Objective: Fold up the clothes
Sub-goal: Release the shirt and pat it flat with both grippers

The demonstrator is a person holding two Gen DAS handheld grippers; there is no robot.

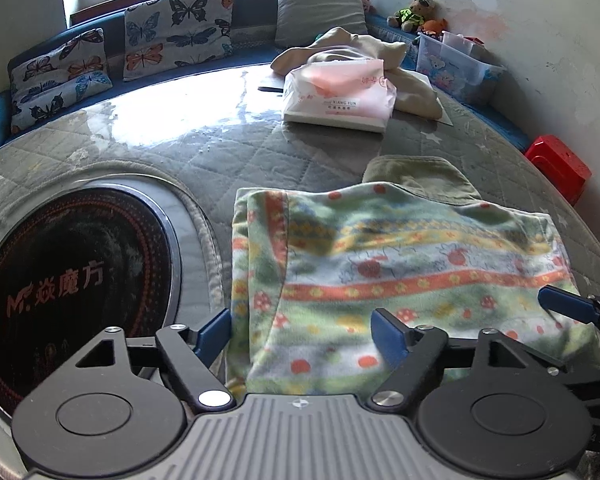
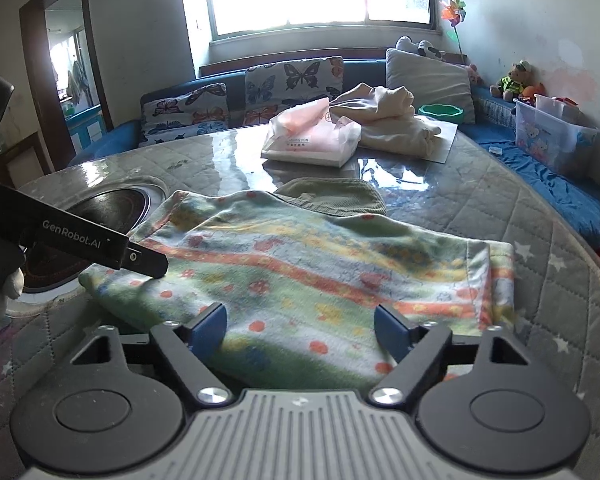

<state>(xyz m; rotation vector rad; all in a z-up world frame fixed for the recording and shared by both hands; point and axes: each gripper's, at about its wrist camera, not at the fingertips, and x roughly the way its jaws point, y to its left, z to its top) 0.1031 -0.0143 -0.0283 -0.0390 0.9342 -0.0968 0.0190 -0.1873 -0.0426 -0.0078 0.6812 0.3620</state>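
A patterned fleece garment (image 1: 400, 280), striped in green, orange and pale blue with small mushrooms, is seen lying folded flat on the near part of the round quilted counter (image 1: 204, 152). An olive-green garment (image 1: 420, 178) is partly covered by its far edge. The left tongs (image 1: 300, 336) are spread wide over the garment's left side, one blue pad (image 1: 214, 330) just off the cloth's left edge and the other resting above the cloth; nothing is gripped. The right tongs (image 2: 300, 326) are likewise released, both pads set apart above the cloth's near edge (the fabric lies between them but is not pinched). In the right wrist view the left tool's black finger (image 2: 140, 258) is seen over the garment's left corner. A dark round hotplate (image 1: 72, 280) is set into the counter just left of the garment. Farther back, a pink-and-white tissue pack (image 1: 336, 96) and a crumpled cream cloth (image 1: 380, 60) are lying near each other.
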